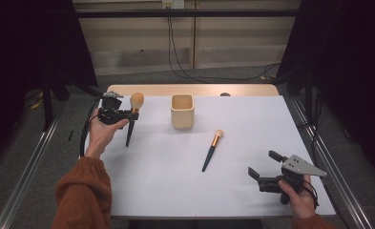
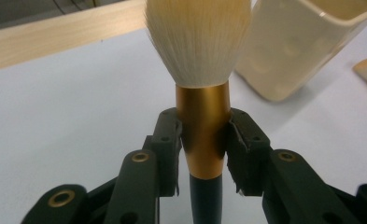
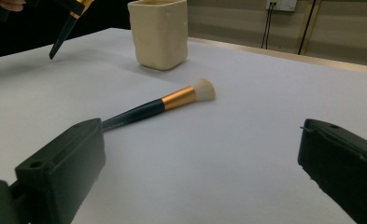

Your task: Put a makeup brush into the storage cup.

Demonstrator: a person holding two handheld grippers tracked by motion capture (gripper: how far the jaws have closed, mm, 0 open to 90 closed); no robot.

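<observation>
The large brush (image 2: pixel 202 116) stood closest to the lens in the left gripper view, its gold ferrule clamped between the jaws of the left tool (image 2: pixel 202 140), bristles up and dark handle pointing down. From the high view the brush (image 1: pixel 133 114) hung upright above the left edge of the white surface (image 1: pixel 175 181), well apart from the cream cup (image 1: pixel 182 111) at the middle rear. A smaller brush (image 1: pixel 212 150) lay flat on the surface between the cup and the right tool (image 1: pixel 264 164), whose jaws stood wide with nothing between them.

The grip sat on the smooth, tapered ferrule, so the brush could probably slide down or swing if it were tilted towards the cup; a handle tip catching the rim might tip the cup over.

The left hand (image 1: pixel 101 131) was raised off the surface, palm turned inward, forearm in an orange sleeve (image 1: pixel 82 191). The right hand (image 1: pixel 297 191) rested low at the near right corner, tool aimed across the surface at the small brush
</observation>
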